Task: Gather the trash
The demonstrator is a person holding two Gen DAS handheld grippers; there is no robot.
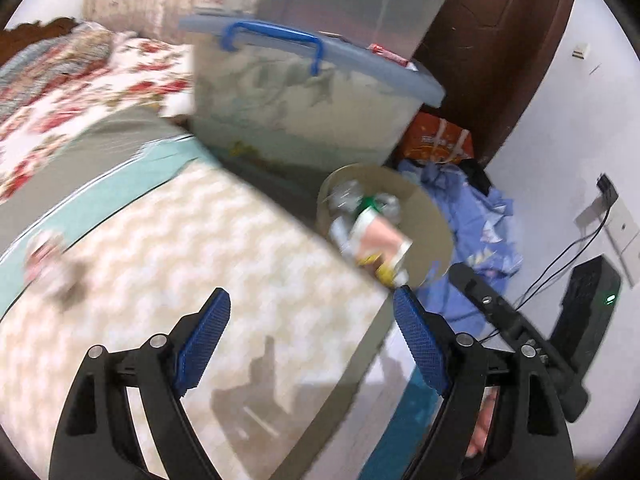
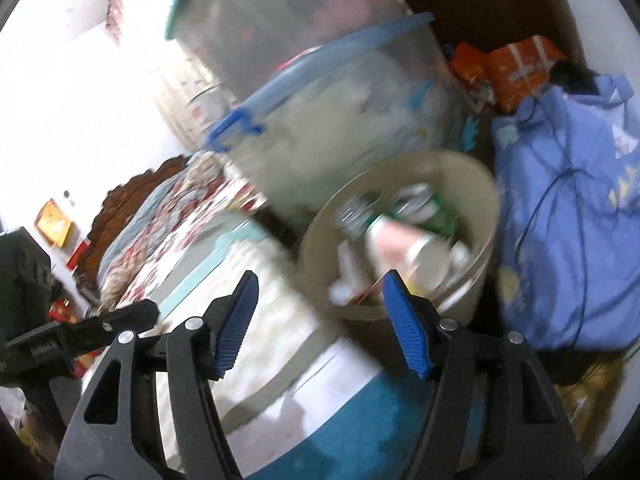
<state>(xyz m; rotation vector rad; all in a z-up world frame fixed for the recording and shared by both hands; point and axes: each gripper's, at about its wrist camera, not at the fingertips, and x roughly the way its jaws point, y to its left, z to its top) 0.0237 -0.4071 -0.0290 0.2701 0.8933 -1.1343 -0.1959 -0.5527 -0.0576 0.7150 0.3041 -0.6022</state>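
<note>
Your left gripper (image 1: 310,312) was released, its blue pads wide apart with nothing between them, and your right gripper (image 2: 318,296) likewise stood open and empty. The trash already collected lay in the beige bin (image 2: 472,184) at the corner of the bed: a pink-and-white carton (image 2: 404,246), a green can (image 2: 434,212) and some crumpled foil, though blur hid the details. One more blurred scrap (image 1: 42,258) sat on the patterned bedcover (image 1: 224,248), well apart from the bin, on the side away from the blue cloth heap (image 1: 476,216). It looked like a light, soft wrapper that would crush and slide easily; you would probably have done best pinching it across its bunched middle, pressing lightly into the cover.
</note>
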